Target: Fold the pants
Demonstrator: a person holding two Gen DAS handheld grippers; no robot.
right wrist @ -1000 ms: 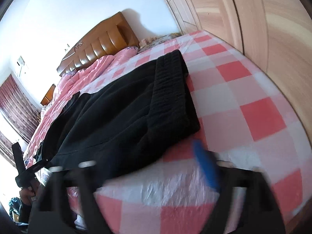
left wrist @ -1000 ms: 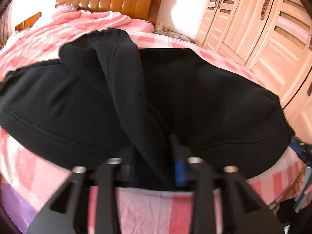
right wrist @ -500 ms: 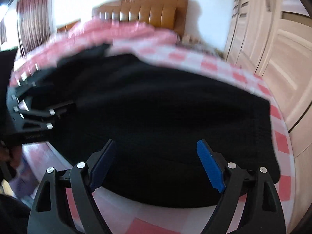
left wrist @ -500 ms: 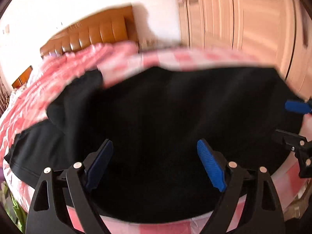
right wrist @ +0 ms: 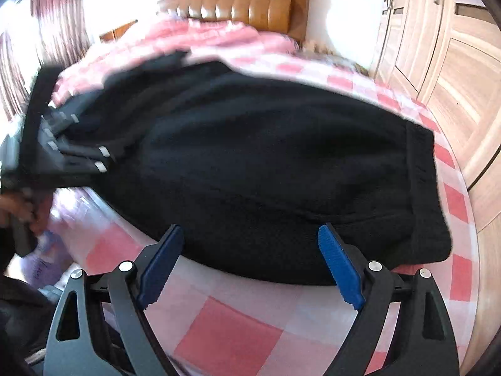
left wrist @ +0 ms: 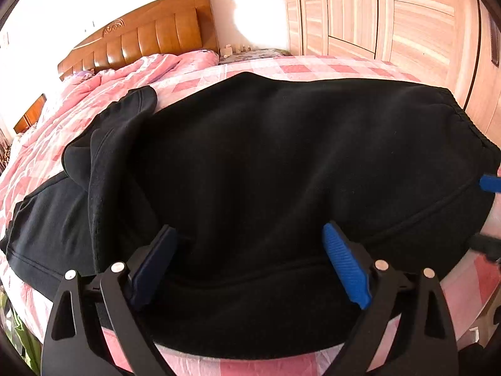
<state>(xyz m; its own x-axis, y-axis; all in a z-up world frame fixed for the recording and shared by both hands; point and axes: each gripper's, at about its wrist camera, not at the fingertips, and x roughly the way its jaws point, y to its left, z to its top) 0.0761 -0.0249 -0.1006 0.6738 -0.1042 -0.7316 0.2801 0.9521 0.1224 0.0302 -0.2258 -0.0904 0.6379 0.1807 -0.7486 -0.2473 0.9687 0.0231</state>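
Black pants [left wrist: 281,163] lie spread across the pink checked bed [left wrist: 300,69], one leg folded over at the left [left wrist: 122,144]. My left gripper [left wrist: 250,250] hovers over their near edge. Its jaws are opening, and the cloth beneath them is not pinched by the blue pads [left wrist: 344,266]. In the right wrist view the pants [right wrist: 266,163] end in a ribbed waistband [right wrist: 422,188] on the right. My right gripper [right wrist: 250,250] stands open just before their near edge, nothing between its pads [right wrist: 339,269]. The left gripper [right wrist: 72,153] shows blurred at the far left.
A crumpled pink quilt [left wrist: 131,72] and a wooden headboard [left wrist: 150,34] lie at the far end. Wooden wardrobe doors [left wrist: 391,22] stand close along the right side. A hand [right wrist: 18,206] is at the left edge, beside the bed's near edge [right wrist: 94,250].
My left gripper has let go of the pants fold it pinched and spread wide. Both grippers rolled and shifted sideways; the right one now faces the pants squarely.
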